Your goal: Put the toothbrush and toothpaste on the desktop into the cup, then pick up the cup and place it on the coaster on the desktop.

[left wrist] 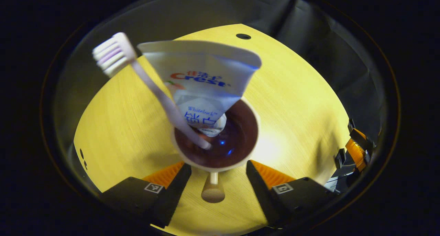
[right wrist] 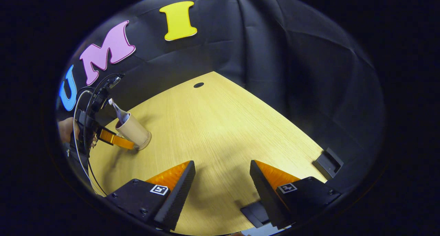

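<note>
2 items in cup: toothbrush (left wrist: 151, 88) and toothpaste (left wrist: 202, 81), both standing tilted in the cup (left wrist: 220, 139), tops sticking out well above the rim.
Toothbrush: bristle head up and to the left, handle end down on the dark inside of the cup.
Toothpaste: flat crimped end up, cap end down inside, just beside the toothbrush handle.
Cup, left gripper view: seen from above, pale rim, dark interior, upright on the wooden desktop (left wrist: 302, 112); small handle at the near side, pointing toward the camera.
Left gripper (left wrist: 215, 172): fingers spread wide, 1 on each side of the handle, neither touching cup or handle as far as visible.
Cup, right gripper view: beige outside wall (right wrist: 134, 131), standing at the left part of the desktop (right wrist: 220, 126); toothbrush head (right wrist: 115, 109) poking out of the top.
Left gripper, right gripper view: (right wrist: 117, 141) just beside the cup on its left, a hand (right wrist: 65, 129) holding it, cables looping above.
Right gripper (right wrist: 221, 181): fingers spread apart, holding nothing, over bare desktop, well apart from the cup.
Right gripper, left gripper view: part of it (left wrist: 355, 150) at the far right edge.
Other things: round hole (right wrist: 198, 85) in the desktop near the far edge; dark rectangular fitting (right wrist: 329, 162) at the right edge; dark flat object (right wrist: 256, 213) low between the right gripper's fingers, too unclear to identify.
Coaster: cannot tell where.
</note>
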`<state>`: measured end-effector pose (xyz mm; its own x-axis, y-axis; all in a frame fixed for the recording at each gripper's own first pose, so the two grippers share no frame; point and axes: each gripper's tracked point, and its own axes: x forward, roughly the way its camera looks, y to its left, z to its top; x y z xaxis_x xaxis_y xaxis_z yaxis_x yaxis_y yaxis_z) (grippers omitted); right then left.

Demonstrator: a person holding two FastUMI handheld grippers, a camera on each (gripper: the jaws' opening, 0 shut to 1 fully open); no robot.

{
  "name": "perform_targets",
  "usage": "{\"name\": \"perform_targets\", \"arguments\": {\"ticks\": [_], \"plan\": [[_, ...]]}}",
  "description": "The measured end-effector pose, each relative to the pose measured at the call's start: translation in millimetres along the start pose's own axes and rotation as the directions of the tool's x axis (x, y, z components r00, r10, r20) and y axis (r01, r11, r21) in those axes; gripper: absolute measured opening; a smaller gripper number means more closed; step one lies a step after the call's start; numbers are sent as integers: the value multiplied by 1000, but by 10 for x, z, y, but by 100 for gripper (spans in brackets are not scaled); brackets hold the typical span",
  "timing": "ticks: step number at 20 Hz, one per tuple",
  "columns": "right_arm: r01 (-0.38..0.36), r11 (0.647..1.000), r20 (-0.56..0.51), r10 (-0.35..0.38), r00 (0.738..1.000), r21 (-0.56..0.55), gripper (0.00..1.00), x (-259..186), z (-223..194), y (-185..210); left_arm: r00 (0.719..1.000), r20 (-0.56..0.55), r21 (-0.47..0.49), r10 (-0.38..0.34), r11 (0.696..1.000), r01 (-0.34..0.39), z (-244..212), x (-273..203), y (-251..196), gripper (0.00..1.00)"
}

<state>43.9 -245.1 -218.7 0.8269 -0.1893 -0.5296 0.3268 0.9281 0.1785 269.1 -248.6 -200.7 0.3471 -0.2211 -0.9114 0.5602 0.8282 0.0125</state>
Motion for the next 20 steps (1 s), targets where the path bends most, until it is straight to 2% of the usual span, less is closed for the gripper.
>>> {"name": "perform_targets", "arguments": {"ticks": [6,10,12,15,16,20], "plan": [[-50,998,22,51,998,-48,98,-49,197,224,988,155,-55,25,998,-17,-133,-595,68,98],[-83,990,58,90,994,-113,98,-181,363,453,952,298,-130,71,991,-33,-350,-1177,166,98],[-106,986,70,116,991,-127,98,-275,437,608,912,394,-196,115,980,-40,-485,-1517,216,98],[-139,972,94,159,983,-188,98,-513,510,855,848,511,-275,141,961,6,-810,-1956,201,98],[-155,965,97,178,979,-212,98,-604,507,951,816,557,-283,156,959,11,-919,-2110,210,98],[-216,935,97,252,963,-280,98,-1044,387,1388,681,673,-357,287,933,-40,-1481,-2581,307,98]]}}
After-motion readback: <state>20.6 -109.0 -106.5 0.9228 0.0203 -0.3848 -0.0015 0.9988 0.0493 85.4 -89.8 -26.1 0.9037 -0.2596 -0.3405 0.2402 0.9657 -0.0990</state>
